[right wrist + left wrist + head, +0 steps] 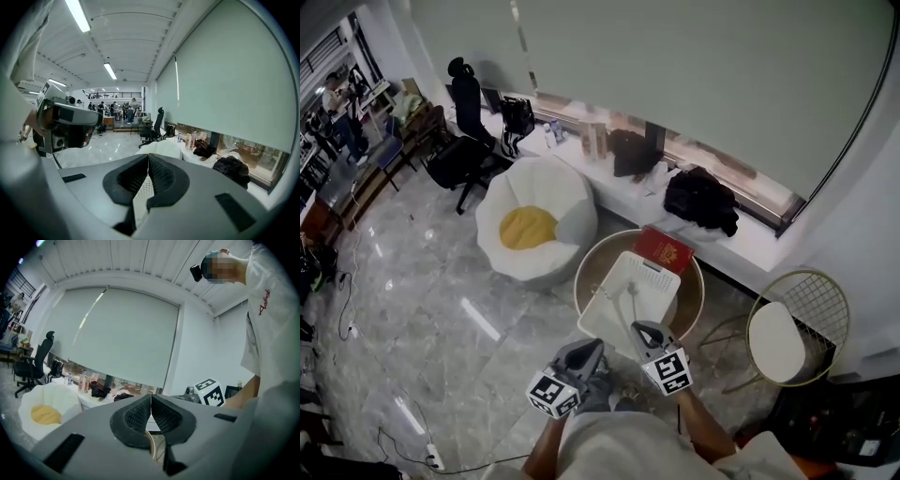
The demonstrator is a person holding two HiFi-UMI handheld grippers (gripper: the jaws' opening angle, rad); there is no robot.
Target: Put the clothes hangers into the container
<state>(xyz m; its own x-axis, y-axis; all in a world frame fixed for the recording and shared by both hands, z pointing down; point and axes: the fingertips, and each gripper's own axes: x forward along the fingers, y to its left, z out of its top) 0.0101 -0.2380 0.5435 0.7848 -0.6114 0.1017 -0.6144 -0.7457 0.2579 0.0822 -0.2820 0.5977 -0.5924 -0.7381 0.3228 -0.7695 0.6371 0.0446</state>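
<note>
A white perforated container stands on a round wooden table just in front of me. Thin pale rods, seemingly a hanger, lie across its inside; their shape is too small to tell for sure. My left gripper hovers at the container's near edge with its jaws closed and nothing between them. Beside it, my right gripper is over the container's near rim, also shut and empty. Part of the container's perforated wall shows below the right gripper's jaws.
A red box lies at the table's far edge. A white beanbag with a yellow centre sits to the left. At the right stands a wire chair. A window ledge with black bags runs behind.
</note>
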